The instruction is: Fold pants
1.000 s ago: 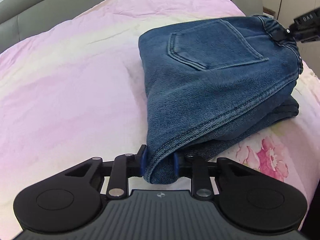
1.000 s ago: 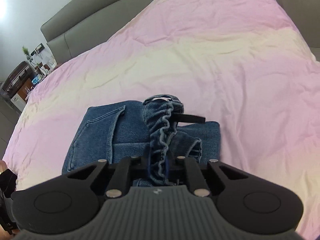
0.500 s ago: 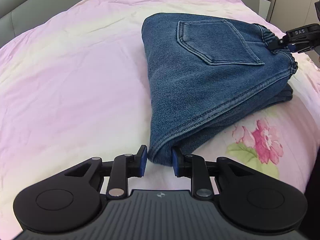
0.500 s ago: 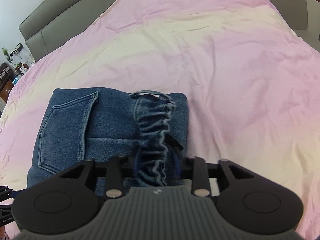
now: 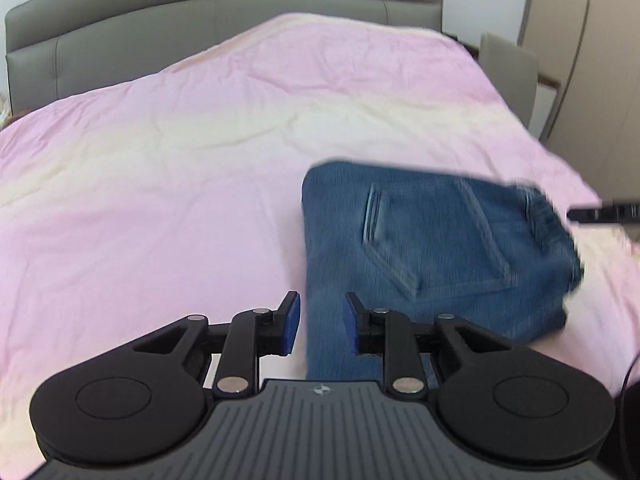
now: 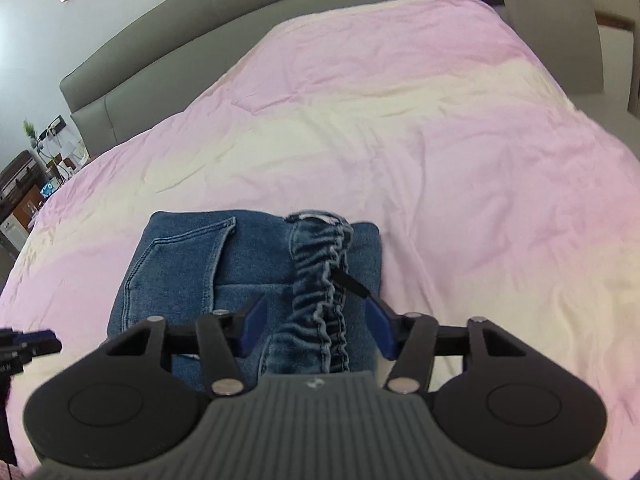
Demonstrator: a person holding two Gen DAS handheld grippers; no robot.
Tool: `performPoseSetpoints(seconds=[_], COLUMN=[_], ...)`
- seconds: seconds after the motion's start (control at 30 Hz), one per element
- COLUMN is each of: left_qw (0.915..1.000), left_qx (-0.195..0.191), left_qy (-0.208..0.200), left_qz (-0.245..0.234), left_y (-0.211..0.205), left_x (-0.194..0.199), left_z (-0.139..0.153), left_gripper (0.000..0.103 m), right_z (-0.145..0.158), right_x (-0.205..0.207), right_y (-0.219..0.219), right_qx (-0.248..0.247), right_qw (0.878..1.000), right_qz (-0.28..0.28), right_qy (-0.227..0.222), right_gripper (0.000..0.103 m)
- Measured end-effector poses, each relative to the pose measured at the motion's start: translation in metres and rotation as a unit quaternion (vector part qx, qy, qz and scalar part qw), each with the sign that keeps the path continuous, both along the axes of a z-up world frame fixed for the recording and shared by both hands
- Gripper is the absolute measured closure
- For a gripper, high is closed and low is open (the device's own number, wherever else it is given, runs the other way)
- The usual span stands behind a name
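Note:
The blue denim pants (image 5: 432, 256) lie folded in a compact stack on the pink bed cover (image 5: 160, 184), back pocket up. My left gripper (image 5: 318, 322) is open, its blue pads either side of the stack's near-left edge and apart from it. In the right wrist view the pants (image 6: 240, 264) show their gathered elastic waistband (image 6: 320, 276) running toward me. My right gripper (image 6: 316, 320) is open wide around the waistband without pinching it. The right gripper's tip (image 5: 604, 213) shows at the right edge of the left wrist view.
A grey padded headboard (image 5: 224, 20) runs along the far side of the bed. A grey chair (image 6: 552, 32) and wooden wardrobe doors (image 5: 592, 40) stand off the bed's far right. A cluttered side table (image 6: 28, 184) sits at far left.
Both grippers have opened and let go of the pants. The folded stack now rests flat on the bed. The left gripper has pulled back and tilted up.

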State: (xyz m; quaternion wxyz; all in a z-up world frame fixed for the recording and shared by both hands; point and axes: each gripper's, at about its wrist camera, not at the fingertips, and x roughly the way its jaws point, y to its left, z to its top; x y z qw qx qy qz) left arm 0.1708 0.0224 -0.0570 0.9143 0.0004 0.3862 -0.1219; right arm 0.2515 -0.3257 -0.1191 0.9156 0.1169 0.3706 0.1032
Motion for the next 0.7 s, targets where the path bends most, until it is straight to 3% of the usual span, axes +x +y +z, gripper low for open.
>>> performPoseSetpoints(seconds=[0.13,0.27,0.37,0.57,0.7], left_qw=[0.9983,0.9984,0.9971,0.9945,0.9865], left_qx=[-0.055,-0.053,-0.062,-0.049,-0.086], left_qy=[0.005,0.012,0.021,0.087,0.128], left_qz=[0.015,0.015,0.038,0.033,0.056], left_y=[-0.011,-0.031,-0.030,-0.035,-0.025], left_x=[0.051,0.095,0.123,0.165,0.178], left_z=[-0.006,-0.028,-0.047,-0.080,-0.088], left_gripper=[0.074,0.078,0.078,0.075,0.076], right_z=[0.004,-0.015,-0.040,-0.076,-0.084], right_x=[0.020,0.045,0.064,0.084,0.093], right_y=[0.017,0.028,0.017,0.013,0.014], right_qx=[-0.016,-0.046,-0.043,-0.069,-0.076], right_qw=[0.999,0.998,0.999,0.997,0.996], right_qz=[0.026,0.027,0.002,0.022,0.026], right_qy=[-0.016,-0.015,0.008,0.029,0.033], right_gripper=[0.075,0.080,0.097,0.098,0.098])
